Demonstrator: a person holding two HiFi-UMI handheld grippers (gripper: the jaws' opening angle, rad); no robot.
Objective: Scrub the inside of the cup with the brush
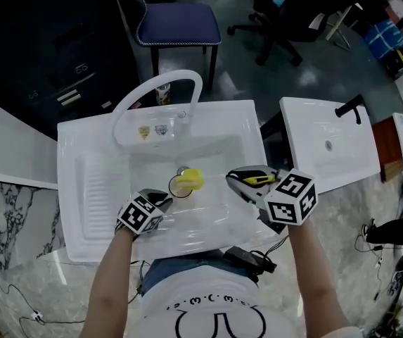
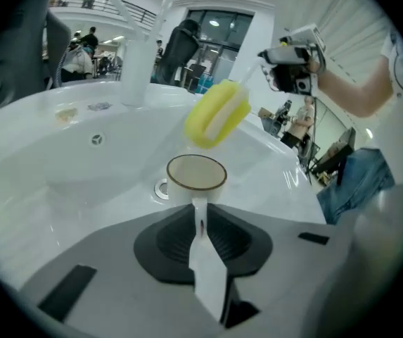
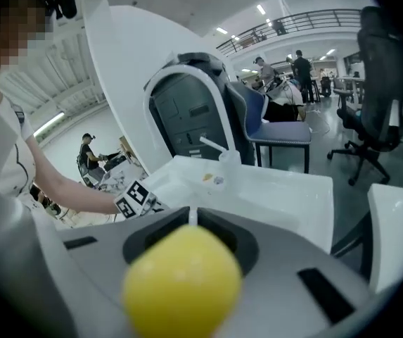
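Observation:
A white cup (image 1: 180, 186) with a brown rim (image 2: 196, 174) stands upright in the sink basin (image 1: 215, 153). My left gripper (image 1: 160, 201) is shut on its handle (image 2: 200, 220), which runs thin and white between the jaws. A brush with a yellow sponge head (image 1: 193, 179) hangs tilted just above the cup's mouth, at the far side of it (image 2: 217, 115). My right gripper (image 1: 247, 180) is shut on the brush's handle. The yellow handle end (image 3: 182, 287) fills the right gripper view's foreground and hides the jaws' tips.
The white sink (image 1: 81, 189) has a ribbed drainboard at its left and an arched faucet (image 1: 157, 90) at the back. A drain (image 2: 162, 189) lies next to the cup. A second white basin (image 1: 328, 143) stands to the right, a blue chair (image 1: 176, 23) behind.

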